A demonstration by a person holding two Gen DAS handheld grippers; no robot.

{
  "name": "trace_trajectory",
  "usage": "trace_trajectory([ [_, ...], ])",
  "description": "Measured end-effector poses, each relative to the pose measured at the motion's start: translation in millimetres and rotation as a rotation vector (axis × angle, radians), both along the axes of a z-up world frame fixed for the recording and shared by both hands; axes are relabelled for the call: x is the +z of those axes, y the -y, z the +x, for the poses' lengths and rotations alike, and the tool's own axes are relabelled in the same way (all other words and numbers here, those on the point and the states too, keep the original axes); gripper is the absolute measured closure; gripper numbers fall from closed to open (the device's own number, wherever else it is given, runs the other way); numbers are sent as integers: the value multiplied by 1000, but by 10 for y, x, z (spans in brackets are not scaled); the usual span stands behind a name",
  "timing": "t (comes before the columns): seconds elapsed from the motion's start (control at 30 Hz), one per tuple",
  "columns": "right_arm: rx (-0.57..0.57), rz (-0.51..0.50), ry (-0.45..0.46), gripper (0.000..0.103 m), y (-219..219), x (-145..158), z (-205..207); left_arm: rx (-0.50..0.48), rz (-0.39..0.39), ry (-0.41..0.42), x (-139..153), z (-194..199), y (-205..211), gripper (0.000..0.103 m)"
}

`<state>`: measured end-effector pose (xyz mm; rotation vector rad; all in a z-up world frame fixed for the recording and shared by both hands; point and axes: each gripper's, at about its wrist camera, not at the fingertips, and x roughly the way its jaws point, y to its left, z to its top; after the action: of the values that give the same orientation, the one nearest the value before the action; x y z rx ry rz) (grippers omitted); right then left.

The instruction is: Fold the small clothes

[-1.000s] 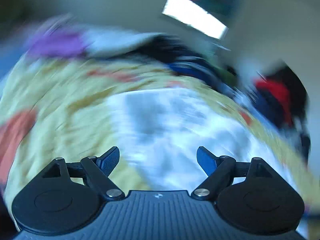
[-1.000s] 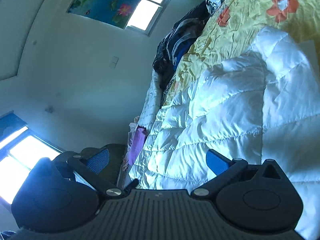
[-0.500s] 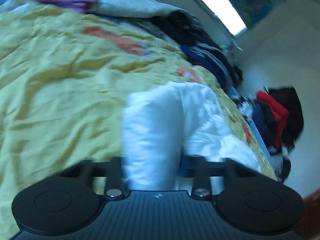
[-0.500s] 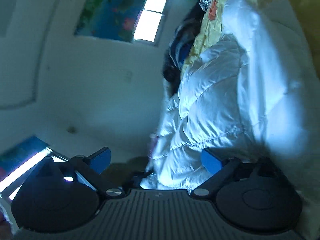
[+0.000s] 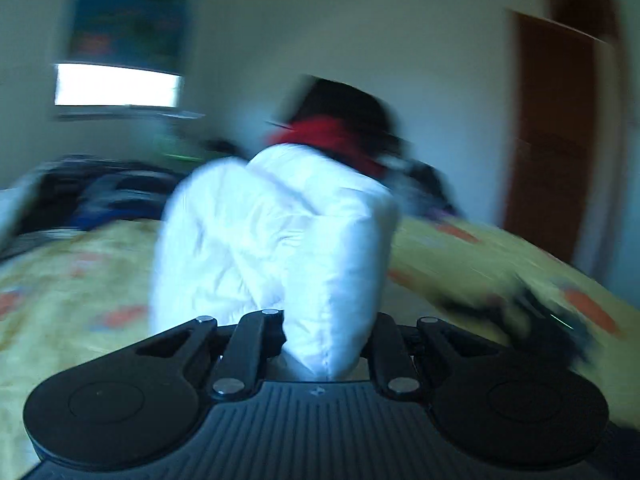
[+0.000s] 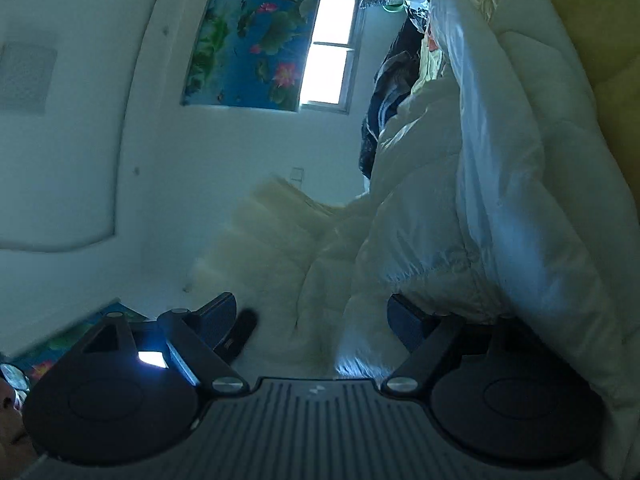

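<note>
A white quilted puffer jacket [image 5: 280, 240] lies on the yellow flowered bedspread [image 5: 72, 280]. My left gripper [image 5: 326, 344] is shut on a fold of the jacket and holds it lifted above the bed; the view is blurred. In the right wrist view the same jacket [image 6: 500, 200] fills the right side, tilted steeply. My right gripper [image 6: 316, 320] is open, with jacket fabric lying between its blue pads [image 6: 404, 320] but not clamped.
A pile of dark and red clothes [image 5: 344, 136] sits behind the jacket. More dark clothes [image 5: 100, 196] lie at the bed's far left. A brown door [image 5: 552, 152] stands at the right. A window [image 6: 332, 48] and flower poster [image 6: 252, 48] are on the wall.
My left gripper closed on the jacket and lifted it, swinging to face the door wall. My right gripper stayed open and moved closer, under the jacket's edge.
</note>
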<state>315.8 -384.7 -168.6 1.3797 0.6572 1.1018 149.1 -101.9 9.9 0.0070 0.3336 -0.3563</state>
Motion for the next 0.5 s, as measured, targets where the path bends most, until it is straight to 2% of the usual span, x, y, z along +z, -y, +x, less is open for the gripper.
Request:
trace_trajectory([
  [0.07,-2,126,-58,10,90,-102,27,-98,62,-33,-205,-45,287,89],
  [0.13,-18,244,-102,5,192,-188,26,-142,112,-83,-416,-27,470,89],
  [0.17,-28,274,-104,1,223,-195,15,-154,131,-109,-501,-3,527,89],
  [0.23,-38,259,-81,1,246,-145,-14,-164,163,-109,-586,-1,588,89],
  [0.3,-49,172,-52,3,220,-35,-42,-185,192,-97,-582,-30,613,89],
  [0.37,-58,36,-29,1,203,188,-50,-212,213,-95,-561,-49,616,89],
  [0.43,-73,-166,19,1,170,581,-16,-240,237,-86,-540,-67,631,89],
  [0.5,-106,-384,127,0,109,1051,41,-264,235,-71,-499,-42,625,89],
])
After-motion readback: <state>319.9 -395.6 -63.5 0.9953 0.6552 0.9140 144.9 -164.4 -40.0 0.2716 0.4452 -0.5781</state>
